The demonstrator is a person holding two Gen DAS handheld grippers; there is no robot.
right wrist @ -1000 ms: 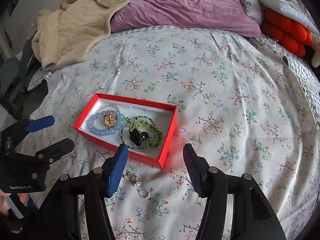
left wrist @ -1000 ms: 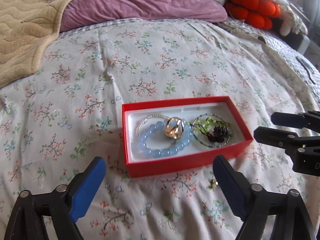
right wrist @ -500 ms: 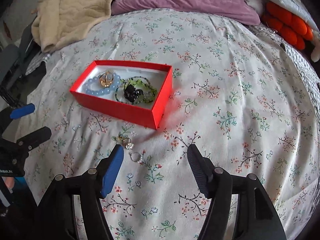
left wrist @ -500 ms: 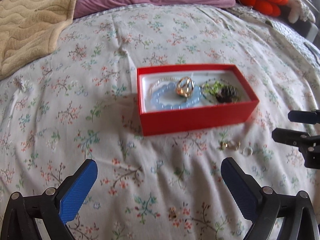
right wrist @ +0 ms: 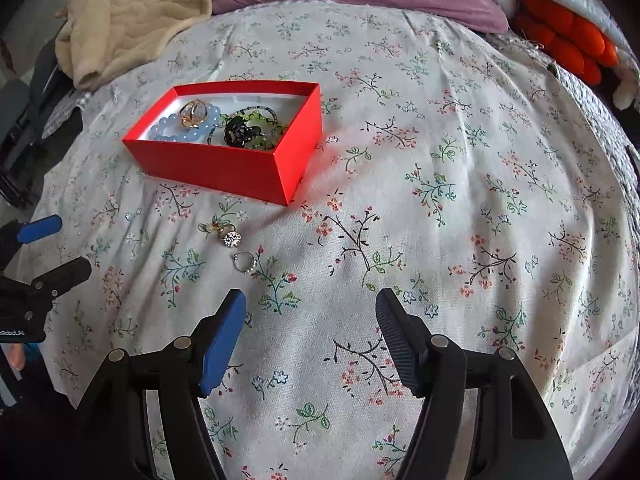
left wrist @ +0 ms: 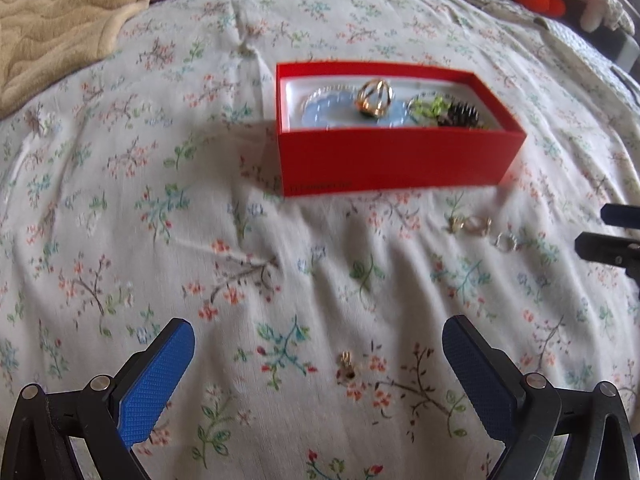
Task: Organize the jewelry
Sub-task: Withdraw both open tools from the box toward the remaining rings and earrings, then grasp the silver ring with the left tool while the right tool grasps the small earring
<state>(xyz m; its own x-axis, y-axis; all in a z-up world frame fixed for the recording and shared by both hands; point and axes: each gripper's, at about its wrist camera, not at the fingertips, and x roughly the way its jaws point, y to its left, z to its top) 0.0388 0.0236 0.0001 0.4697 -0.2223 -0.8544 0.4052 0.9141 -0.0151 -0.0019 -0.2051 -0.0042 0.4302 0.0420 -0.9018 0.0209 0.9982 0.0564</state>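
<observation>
Both tools have sunk toward the bed [right wrist: 440, 152] since a second ago, so the red box [left wrist: 396, 160] now lies further ahead and the loose pieces come within reach. The left tool [left wrist: 318, 356] gapes wide and empty, a small gold charm [left wrist: 347, 364], perhaps an earring, between its pads. The right tool [right wrist: 310, 322] stands open and empty, a silver ring [right wrist: 244, 262] just ahead to its left.

My fingers [right wrist: 222, 344] wear rough blue pads; below, wrinkled floral cotton bedspread [right wrist: 440, 200], a matt red cardboard box [right wrist: 224, 168], shiny metal rings [right wrist: 244, 262].
</observation>
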